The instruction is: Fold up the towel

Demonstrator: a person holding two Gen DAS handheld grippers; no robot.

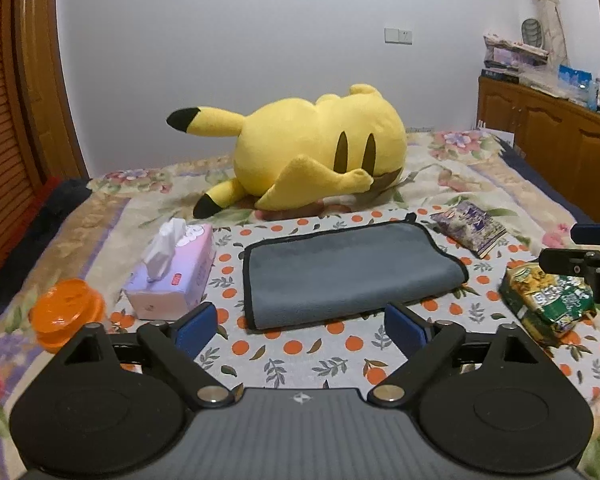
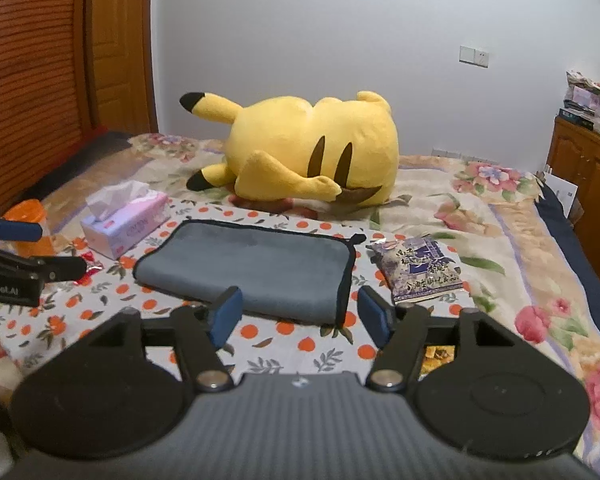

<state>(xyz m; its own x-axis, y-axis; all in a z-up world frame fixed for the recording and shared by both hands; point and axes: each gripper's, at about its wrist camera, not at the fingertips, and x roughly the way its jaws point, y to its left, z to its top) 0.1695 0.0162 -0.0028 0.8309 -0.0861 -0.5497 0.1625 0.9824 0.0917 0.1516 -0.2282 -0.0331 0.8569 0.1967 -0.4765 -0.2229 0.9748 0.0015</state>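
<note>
Towel [image 1: 352, 272]: grey, black-bound edge, lying flat on the orange-print cloth [image 1: 300, 348] spread on the bed [image 1: 480, 184]; double layers at its near and right edges suggest it is already folded at least once. A small black loop sits at its far right corner. Judged soft, light and limp, with a plush nap that should not slip between padded tips; likely to sag and drag if lifted by one point. Best hold: the bound corners or the near edge, one corner per tool.

Left tongs [image 1: 298, 322]: spread wide, empty, hovering just short of the towel's near edge at 6 o'clock.

Right tongs [image 2: 300, 312]: spread wide, empty, over the towel's near right corner.

Tissues [image 1: 172, 276]: at 9 o'clock of the towel, near.
Cup [image 1: 66, 312]: orange, at 8 o'clock, beyond the tissues.
Purple packet [image 1: 470, 228]: at 2 o'clock.
Green packet [image 1: 548, 300]: at 4 o'clock.
Plush [image 1: 312, 152]: yellow, at 12 o'clock, apart from the towel.

View differences: the left view shows the green packet whole; the right view hides it almost wholly behind its own tool. The right view alone shows a red wrapper [image 2: 88, 270] near the tissues and the towel's stacked right edge.
</note>
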